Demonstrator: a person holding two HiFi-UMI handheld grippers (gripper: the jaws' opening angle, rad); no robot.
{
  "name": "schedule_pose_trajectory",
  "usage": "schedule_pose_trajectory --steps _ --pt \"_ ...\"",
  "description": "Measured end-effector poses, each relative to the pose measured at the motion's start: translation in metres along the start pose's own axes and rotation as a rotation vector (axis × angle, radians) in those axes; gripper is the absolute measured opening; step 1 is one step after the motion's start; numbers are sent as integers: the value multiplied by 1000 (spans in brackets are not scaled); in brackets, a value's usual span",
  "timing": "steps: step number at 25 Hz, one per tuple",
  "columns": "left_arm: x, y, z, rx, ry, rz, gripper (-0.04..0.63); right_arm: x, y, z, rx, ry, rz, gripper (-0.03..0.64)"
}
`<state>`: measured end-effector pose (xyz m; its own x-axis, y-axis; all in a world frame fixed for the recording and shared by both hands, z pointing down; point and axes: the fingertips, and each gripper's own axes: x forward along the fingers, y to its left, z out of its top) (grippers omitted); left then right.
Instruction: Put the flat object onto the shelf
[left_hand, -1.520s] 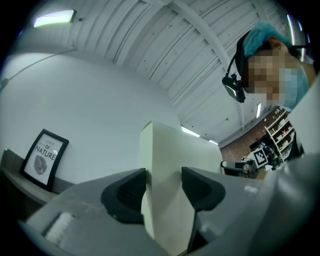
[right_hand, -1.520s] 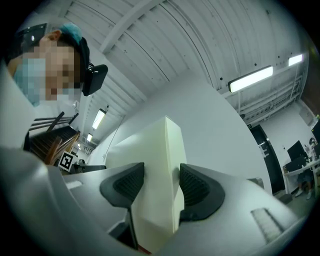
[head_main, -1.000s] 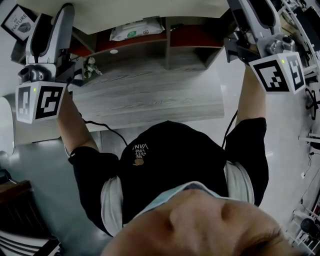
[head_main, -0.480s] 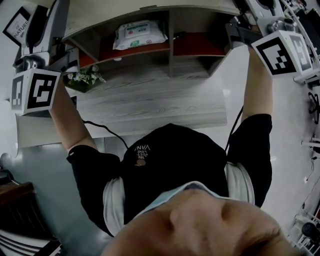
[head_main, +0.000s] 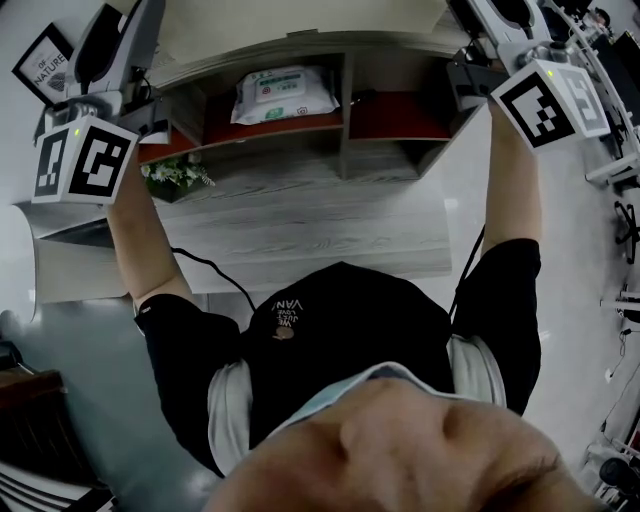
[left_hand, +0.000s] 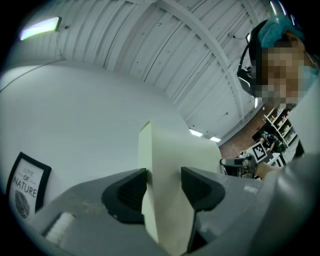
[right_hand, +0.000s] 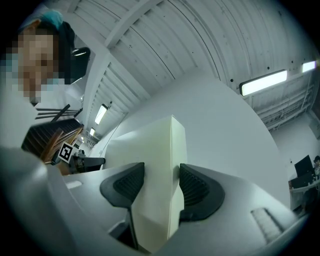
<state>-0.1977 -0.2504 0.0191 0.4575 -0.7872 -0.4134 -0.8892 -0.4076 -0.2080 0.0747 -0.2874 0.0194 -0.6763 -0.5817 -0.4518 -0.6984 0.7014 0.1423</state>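
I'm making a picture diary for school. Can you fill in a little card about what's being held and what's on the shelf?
Held thing: flat cream board
Left gripper: shut on one end of the board
Right gripper: shut on the other end
Shelf: wooden, two compartments, red inside
Left compartment: wipes pack
Near the shelf's left end: small plant, framed picture
Board on shelf: not yet; it is held up above the shelf
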Motion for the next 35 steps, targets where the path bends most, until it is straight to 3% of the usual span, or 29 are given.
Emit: schedule_pose_trajectory --steps 35 --pt "37 38 -47 -31 66 20 222 41 -39 -55 29 96 -4 212"
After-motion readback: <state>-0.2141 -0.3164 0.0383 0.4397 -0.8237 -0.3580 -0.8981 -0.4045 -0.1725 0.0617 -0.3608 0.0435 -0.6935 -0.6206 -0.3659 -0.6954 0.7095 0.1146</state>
